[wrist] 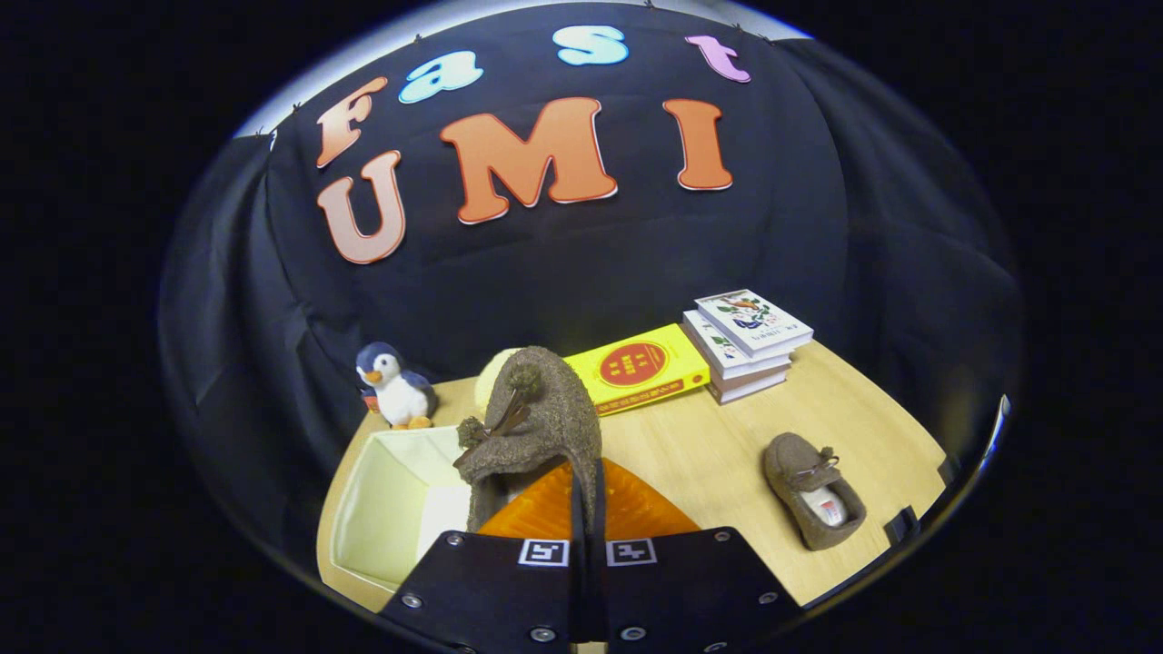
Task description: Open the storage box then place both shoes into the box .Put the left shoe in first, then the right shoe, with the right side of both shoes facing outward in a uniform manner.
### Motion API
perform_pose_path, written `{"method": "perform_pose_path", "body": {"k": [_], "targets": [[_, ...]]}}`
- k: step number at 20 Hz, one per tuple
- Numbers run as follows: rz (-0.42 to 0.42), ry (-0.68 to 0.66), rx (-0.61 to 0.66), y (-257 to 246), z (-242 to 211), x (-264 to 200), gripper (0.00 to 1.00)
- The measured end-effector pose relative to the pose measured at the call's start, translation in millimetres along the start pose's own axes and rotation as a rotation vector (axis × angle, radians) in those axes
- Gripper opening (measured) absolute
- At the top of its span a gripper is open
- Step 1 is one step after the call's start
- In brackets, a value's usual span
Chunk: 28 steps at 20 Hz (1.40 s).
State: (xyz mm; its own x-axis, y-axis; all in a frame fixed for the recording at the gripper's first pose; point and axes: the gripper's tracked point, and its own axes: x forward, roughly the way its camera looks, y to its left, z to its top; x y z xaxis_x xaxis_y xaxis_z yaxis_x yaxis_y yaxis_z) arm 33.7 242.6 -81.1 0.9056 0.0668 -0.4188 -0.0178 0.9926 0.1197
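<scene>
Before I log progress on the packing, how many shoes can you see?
2. One brown shoe is clamped between the gripper fingers, beside the open storage box. The other shoe lies on the table, off to the right. None shows inside the box.

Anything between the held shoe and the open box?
Nothing visible. The gripper has its jaws shut on the brown shoe, held toe-up just right of the open storage box. The box's cream interior looks bare. The penguin toy stands beyond the box, off the path.
</scene>
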Motion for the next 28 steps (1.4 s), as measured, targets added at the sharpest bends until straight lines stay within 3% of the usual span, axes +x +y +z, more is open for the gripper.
{"method": "perform_pose_path", "body": {"k": [5,10,20,22,25,27,28], "targets": [[0.072,0.019,0.024,79,-15,3,0.01],[0.105,0.126,0.023,130,-71,22,0.01],[0.083,0.32,-0.052,165,-156,48,0.04],[0.094,0.338,-0.074,166,-162,45,0.27],[0.092,0.312,-0.098,160,-155,36,0.88],[0.114,0.296,-0.101,159,-148,32,0.98],[0.123,0.277,-0.111,157,-141,29,0.99]]}}
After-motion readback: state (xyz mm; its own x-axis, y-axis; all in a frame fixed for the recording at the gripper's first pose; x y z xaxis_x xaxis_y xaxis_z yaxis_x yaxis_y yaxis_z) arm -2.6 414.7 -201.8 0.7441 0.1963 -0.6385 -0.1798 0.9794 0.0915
